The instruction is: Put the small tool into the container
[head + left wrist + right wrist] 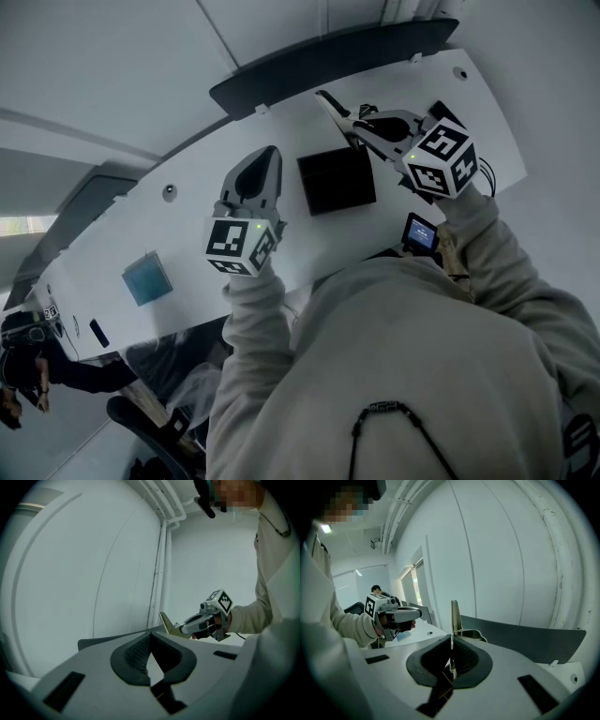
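The right gripper (451, 639) is seen clamped shut on the small flat beige wedge-shaped tool (453, 613). The tool is pinched at its base and its thin blade sticks out past the jaws. It is held in the air over the far part of the white table (187, 202), just beyond the far right corner of the black square open container (336, 183), and not inside it.

The left gripper (150, 637) is held with its jaws closed together at the tips, and nothing is gripped between them. It is placed just left of the container, apart from it. Whether it touches the table cannot be told.

A flat blue square pad (147, 278) is laid on the table well to the left. A dark grey curved panel (328, 56) is fixed along the table's far edge. A small screen device (421, 232) is seen by the right sleeve (487, 253).
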Demonstrator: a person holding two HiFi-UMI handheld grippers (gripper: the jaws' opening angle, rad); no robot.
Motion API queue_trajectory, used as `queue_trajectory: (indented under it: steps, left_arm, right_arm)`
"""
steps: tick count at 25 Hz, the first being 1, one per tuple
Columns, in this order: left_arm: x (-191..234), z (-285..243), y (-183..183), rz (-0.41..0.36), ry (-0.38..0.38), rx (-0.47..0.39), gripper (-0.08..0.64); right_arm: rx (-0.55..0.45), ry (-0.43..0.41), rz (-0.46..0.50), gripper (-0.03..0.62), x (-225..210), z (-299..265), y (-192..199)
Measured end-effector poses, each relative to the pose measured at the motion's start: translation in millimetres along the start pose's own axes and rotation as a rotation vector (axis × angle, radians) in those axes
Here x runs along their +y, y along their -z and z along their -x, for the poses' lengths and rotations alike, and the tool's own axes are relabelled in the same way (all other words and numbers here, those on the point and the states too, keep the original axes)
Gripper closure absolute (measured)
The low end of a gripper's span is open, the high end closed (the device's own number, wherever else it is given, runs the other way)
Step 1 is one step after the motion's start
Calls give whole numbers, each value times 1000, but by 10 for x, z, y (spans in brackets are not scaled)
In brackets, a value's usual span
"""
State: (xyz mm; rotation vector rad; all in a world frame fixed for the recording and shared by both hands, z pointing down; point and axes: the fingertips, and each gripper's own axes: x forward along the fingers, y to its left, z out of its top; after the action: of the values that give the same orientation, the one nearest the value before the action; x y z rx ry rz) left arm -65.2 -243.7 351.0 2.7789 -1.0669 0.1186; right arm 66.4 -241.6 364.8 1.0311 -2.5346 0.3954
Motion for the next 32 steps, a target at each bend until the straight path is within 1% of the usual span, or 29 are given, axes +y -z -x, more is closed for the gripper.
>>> queue_trajectory:
  steps: [7, 17, 24, 29, 32]
  left_arm:
    - [-38, 53, 97, 15, -2, 8, 558]
    - [-22, 111, 256, 55, -27, 23, 558]
    - [17, 205, 418, 77, -50, 39, 558]
    - [26, 250, 527, 103, -61, 47, 558]
    - [36, 290, 591, 117, -74, 54, 558]
  right_arm:
    - [20, -14, 4, 572, 36, -62, 94]
    - [65, -37, 12, 572, 48, -179, 246]
    - [113, -46, 74, 572, 67, -294, 361]
    - [124, -68, 61, 572, 74, -389, 397]
    - [153, -77, 103, 572, 88, -451, 445]
